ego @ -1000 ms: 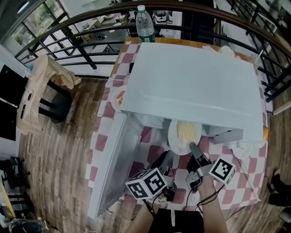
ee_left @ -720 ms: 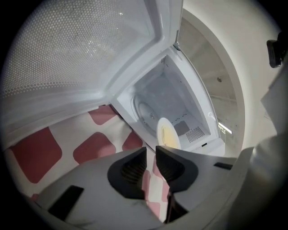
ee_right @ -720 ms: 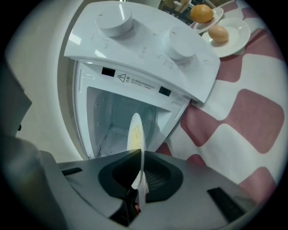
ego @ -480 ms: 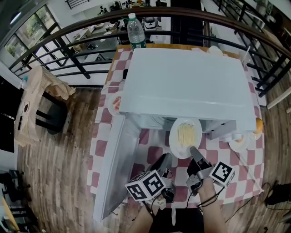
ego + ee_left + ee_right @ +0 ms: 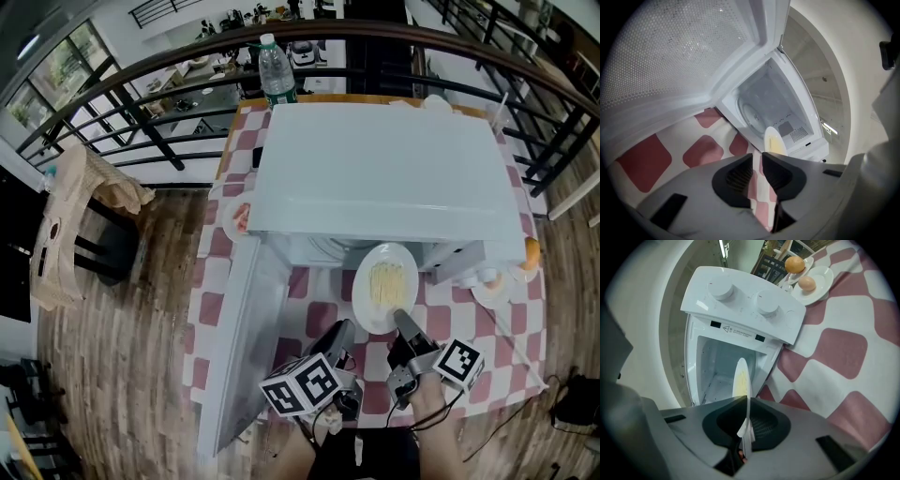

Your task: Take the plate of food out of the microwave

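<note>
My right tool [image 5: 403,324] pinches the near rim of the plate [image 5: 384,284], which reaches ahead of it to the open microwave's [image 5: 384,178] mouth. My left tool [image 5: 339,334], just beside, is slightly spread and empty.

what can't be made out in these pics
- Head view: microwave inside, hidden under its own top.
- Head view: food on the plate, too small to name; right gripper view shows it edge-on.
- Head view: dish left of the microwave, half covered by it.
- Head view: bottle label, too small.
</note>
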Available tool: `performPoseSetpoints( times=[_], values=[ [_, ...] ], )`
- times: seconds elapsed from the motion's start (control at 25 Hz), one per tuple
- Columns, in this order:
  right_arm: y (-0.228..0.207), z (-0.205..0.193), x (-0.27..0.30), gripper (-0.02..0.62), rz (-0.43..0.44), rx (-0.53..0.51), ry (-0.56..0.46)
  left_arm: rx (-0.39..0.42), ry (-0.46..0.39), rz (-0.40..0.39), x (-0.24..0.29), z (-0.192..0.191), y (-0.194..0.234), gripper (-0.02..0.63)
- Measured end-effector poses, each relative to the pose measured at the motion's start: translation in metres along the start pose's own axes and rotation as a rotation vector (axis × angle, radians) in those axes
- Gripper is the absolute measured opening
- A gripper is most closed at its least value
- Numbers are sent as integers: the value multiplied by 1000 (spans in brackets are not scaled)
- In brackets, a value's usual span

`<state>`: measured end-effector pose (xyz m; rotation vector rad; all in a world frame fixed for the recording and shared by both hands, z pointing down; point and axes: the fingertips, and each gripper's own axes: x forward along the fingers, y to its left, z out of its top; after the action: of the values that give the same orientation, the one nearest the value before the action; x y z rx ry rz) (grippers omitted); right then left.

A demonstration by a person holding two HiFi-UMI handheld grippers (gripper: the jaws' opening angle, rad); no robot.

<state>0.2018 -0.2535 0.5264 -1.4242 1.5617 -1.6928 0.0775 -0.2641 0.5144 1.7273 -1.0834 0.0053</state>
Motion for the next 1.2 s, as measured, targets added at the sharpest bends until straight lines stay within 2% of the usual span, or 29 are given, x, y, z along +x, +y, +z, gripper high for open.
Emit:
performPoseSetpoints(
  times=[0.4,0.68,0.96,1.2],
  values=[
    [-6,-10,-19,28,3,3,36,8,-36,13,-15,-14,-4,104],
    [-9,-24,-53,28,26,3,65,-10,-73,17,-43,-43,-12,104],
    [-13,-49,-91,28,26,7,107,-30,-116,31,-83,-73,-18,104],
    [-26,-88,-128,29,32,9,138,-44,-156,41,-128,-105,-8,104]
  ],
)
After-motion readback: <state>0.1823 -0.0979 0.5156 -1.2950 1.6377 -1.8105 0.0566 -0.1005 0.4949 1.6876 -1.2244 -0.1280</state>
